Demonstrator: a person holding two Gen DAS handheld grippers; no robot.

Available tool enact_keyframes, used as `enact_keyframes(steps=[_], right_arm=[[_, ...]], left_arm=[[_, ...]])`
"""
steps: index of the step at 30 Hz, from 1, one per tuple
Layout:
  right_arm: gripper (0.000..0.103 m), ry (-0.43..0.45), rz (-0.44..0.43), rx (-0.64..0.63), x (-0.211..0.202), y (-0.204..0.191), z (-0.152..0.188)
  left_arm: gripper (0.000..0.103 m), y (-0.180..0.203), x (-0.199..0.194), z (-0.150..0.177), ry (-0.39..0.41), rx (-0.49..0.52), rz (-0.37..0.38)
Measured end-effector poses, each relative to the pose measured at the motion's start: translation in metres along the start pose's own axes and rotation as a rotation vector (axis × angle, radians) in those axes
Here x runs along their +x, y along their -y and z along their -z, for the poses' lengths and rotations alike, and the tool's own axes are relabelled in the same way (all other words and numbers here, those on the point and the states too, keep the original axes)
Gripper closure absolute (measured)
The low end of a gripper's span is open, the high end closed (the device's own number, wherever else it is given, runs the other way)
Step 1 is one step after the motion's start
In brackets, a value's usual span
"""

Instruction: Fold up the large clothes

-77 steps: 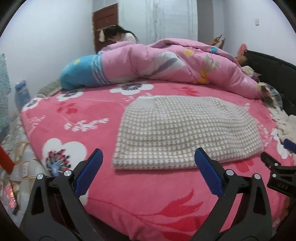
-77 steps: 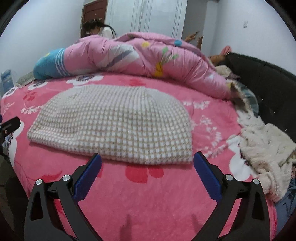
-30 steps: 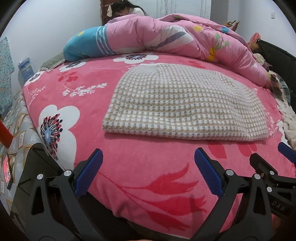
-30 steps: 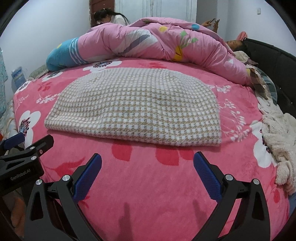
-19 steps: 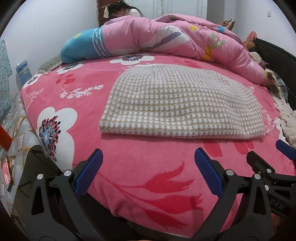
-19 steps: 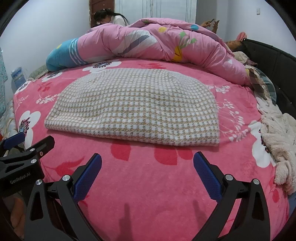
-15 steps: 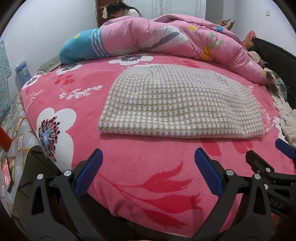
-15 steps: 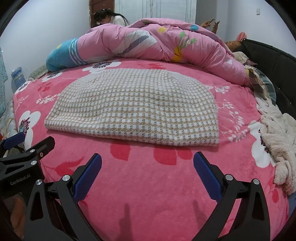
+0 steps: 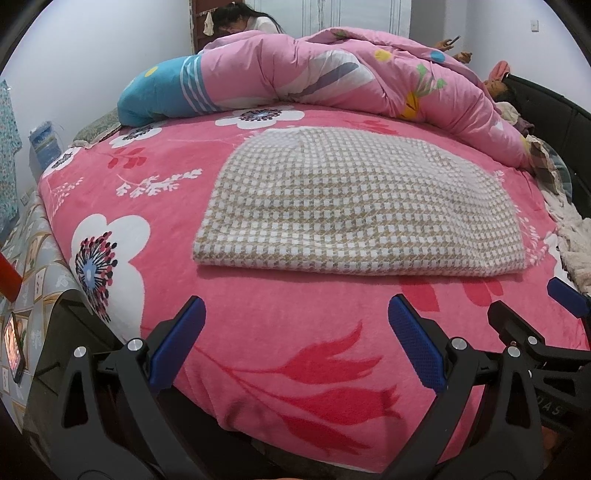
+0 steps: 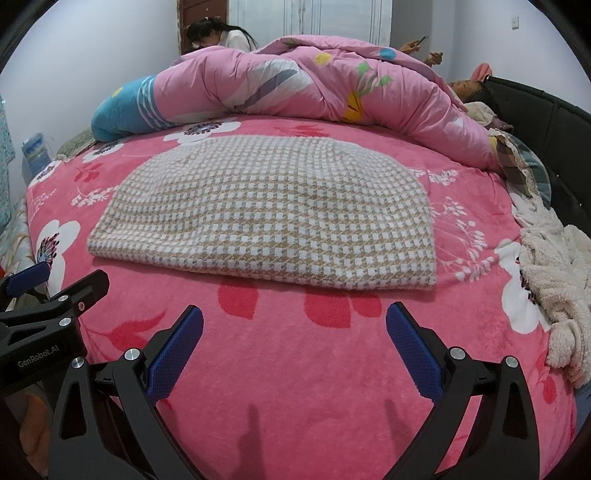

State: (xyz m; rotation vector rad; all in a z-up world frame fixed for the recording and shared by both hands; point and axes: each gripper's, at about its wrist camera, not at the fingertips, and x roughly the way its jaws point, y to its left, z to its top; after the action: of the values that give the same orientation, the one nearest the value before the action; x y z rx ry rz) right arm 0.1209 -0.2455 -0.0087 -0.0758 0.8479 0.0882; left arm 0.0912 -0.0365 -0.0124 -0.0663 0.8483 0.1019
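A folded beige-and-white checked garment [image 9: 354,206] lies flat in the middle of the pink flowered bed cover [image 9: 280,332]; it also shows in the right wrist view [image 10: 273,214]. My left gripper [image 9: 295,332] is open and empty, above the bed's near edge, short of the garment's front fold. My right gripper [image 10: 295,336] is open and empty, also in front of the garment. The right gripper [image 9: 554,332] shows at the right edge of the left wrist view; the left gripper [image 10: 48,295] shows at the left edge of the right wrist view.
A rolled pink quilt [image 9: 351,77] with a blue end lies across the back of the bed. A person [image 10: 218,35] sits behind it. A cream fleece garment [image 10: 554,273] lies at the bed's right edge by the black headboard [image 10: 546,122].
Both grippers pulled back from the garment over the last seconds and then crept slightly closer. The garment has not moved. Both grippers stay open.
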Motion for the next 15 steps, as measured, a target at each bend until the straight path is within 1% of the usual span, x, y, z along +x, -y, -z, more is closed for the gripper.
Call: enact_keyframes(steps=[15], right_arm=[[0.007,-0.001,-0.004,-0.011,0.0012,-0.0012,-0.0011]], left_arm=[[0.007,-0.0003,0.0006,-0.0004,-0.001,-0.002,-0.004]])
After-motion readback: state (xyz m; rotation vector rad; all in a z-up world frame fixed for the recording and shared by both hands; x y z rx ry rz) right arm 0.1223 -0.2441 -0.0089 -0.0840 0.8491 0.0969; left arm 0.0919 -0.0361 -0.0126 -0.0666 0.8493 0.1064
